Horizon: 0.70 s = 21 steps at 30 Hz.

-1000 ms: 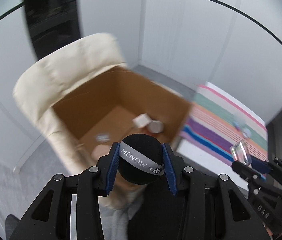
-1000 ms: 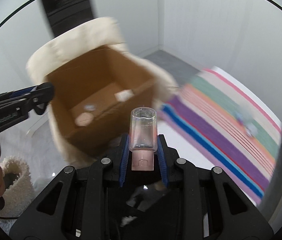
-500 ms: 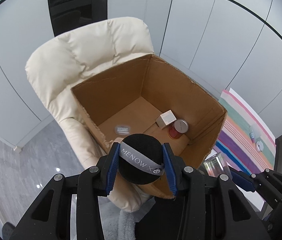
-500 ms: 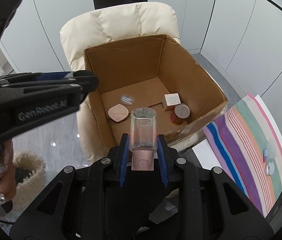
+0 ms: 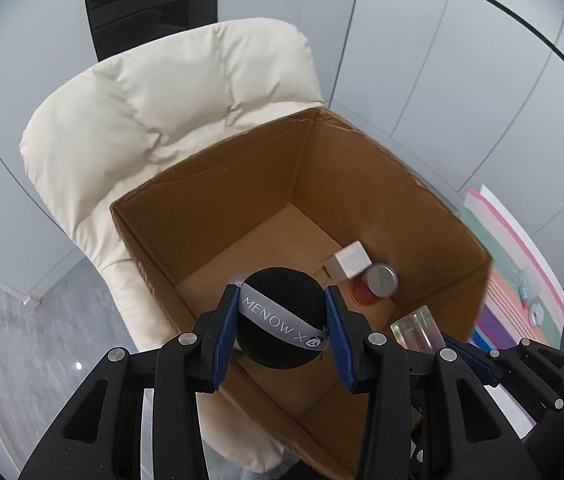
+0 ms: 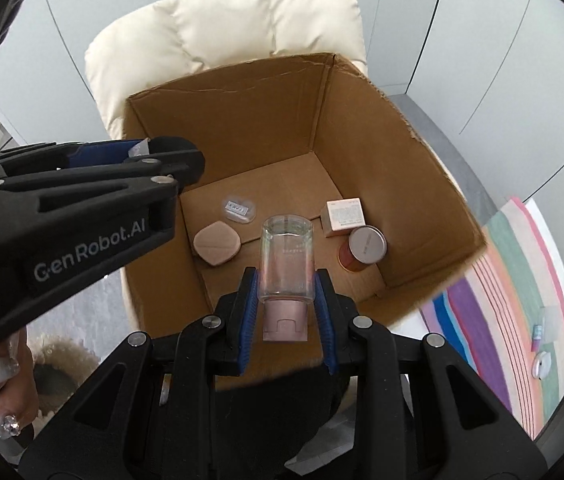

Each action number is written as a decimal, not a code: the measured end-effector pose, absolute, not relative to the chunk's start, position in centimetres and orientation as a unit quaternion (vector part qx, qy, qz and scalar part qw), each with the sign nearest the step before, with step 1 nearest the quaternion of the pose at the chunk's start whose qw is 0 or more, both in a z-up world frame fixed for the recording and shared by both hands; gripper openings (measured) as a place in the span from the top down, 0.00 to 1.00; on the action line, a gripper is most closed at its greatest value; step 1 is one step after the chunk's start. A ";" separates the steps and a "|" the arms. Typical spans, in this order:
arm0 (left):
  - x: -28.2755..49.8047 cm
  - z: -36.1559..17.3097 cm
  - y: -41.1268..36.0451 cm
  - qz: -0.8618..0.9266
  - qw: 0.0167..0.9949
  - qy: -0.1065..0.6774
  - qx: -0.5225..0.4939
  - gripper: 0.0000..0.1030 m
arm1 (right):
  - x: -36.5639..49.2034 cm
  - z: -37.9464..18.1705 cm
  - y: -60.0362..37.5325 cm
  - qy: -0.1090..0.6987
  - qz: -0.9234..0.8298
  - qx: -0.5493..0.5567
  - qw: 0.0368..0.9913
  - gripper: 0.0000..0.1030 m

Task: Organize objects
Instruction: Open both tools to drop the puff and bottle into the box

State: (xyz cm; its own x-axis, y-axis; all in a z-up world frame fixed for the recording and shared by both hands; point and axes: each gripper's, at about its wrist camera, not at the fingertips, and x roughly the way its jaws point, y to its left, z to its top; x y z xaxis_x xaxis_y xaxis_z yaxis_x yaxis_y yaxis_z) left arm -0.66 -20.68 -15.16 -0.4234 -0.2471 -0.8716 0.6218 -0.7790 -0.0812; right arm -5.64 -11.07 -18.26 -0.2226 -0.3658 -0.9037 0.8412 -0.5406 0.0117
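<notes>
Both grippers have swung in over the cardboard box (image 6: 241, 128). Left gripper (image 5: 282, 326) is clamped on the black sponge ball (image 5: 279, 320), right gripper (image 6: 286, 300) pinches the clear-capped bottle (image 6: 286, 264); best lower each onto bare floor before letting go.

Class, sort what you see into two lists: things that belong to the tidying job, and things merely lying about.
Belongs to the job:
- cardboard box
- black sponge ball in the left hand-held gripper
- clear-capped bottle in the right hand-held gripper
- pink puff, clear case, small carton, amber jar, all in the box

Lying about:
- cream armchair
- striped cloth
</notes>
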 end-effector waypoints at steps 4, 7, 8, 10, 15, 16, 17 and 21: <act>-1.8 -16.1 -21.8 -0.813 0.284 0.192 0.471 0.57 | -7.5 -19.5 -12.5 0.254 -0.739 0.479 0.401 0.72; -2.5 -16.8 -22.4 -0.807 0.293 0.196 0.473 0.38 | -8.7 -20.3 -13.1 0.245 -0.741 0.485 0.395 0.72; -2.6 -17.0 -22.7 -0.801 0.299 0.201 0.478 0.33 | -9.0 -20.4 -13.1 0.243 -0.745 0.482 0.392 0.60; -2.5 -17.2 -23.1 -0.797 0.304 0.211 0.477 0.18 | -9.5 -20.5 -13.2 0.246 -0.754 0.482 0.373 0.11; -2.2 -17.6 -23.2 -0.796 0.308 0.214 0.476 0.17 | -9.9 -20.2 -12.8 0.231 -0.773 0.464 0.365 0.00; -2.2 -17.7 -23.2 -0.796 0.305 0.218 0.476 0.17 | -10.0 -20.2 -12.7 0.230 -0.773 0.465 0.364 0.00; -2.1 -17.8 -23.2 -0.796 0.301 0.221 0.477 0.17 | -10.0 -20.4 -12.7 0.230 -0.772 0.469 0.363 0.00; -2.2 -17.5 -22.8 -0.800 0.298 0.215 0.475 0.17 | -10.3 -20.7 -12.7 0.221 -0.767 0.478 0.367 0.00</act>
State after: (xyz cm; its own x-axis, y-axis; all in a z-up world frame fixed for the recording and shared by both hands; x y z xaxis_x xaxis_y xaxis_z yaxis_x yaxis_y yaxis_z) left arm -2.23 -22.83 -17.47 -0.3711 -0.2736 -0.8874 0.6810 -0.7298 -0.0598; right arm -10.26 -12.67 -20.70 -0.2733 -0.3512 -0.8955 0.7745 -0.6325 0.0117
